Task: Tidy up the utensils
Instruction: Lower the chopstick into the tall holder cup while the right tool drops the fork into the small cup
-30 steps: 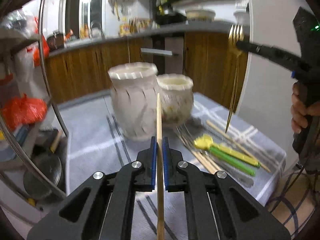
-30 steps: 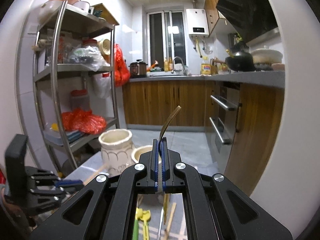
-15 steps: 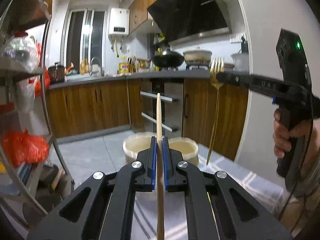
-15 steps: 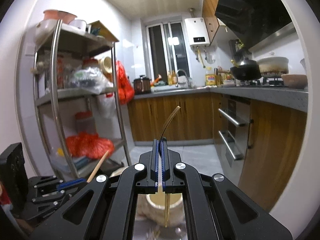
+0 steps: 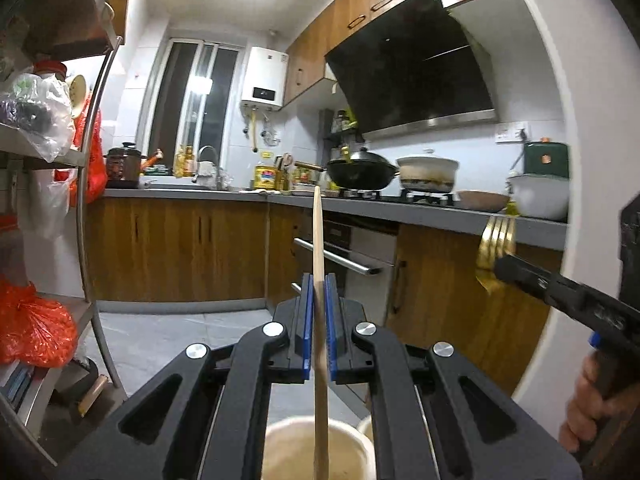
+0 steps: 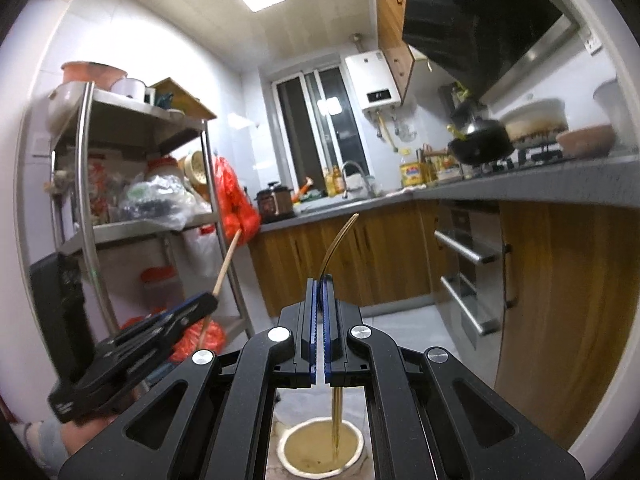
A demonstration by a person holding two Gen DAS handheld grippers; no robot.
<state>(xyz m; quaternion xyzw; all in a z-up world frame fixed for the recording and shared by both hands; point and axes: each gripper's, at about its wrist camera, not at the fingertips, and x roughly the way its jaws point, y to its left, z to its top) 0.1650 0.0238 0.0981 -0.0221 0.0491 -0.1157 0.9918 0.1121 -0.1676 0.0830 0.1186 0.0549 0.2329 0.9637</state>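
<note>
Left fingers [image 5: 316, 328] clenched on a wooden chopstick [image 5: 318, 240], held upright, its lower end hanging over the mouth of the pale left jar [image 5: 280, 452]; right fingers [image 6: 320, 332] clenched on a gold fork [image 6: 336, 240], tines up, handle tip inside the rim of the right jar [image 6: 322, 446]. Risks: chopstick may sit off-centre over the rim, so release could clip the edge and bounce out; fork is thin between the pads, may pivot on release and tip the jar. Hidden: the surface, both jar bases, chopstick's lower tip; depth of the fork in the jar unclear.
</note>
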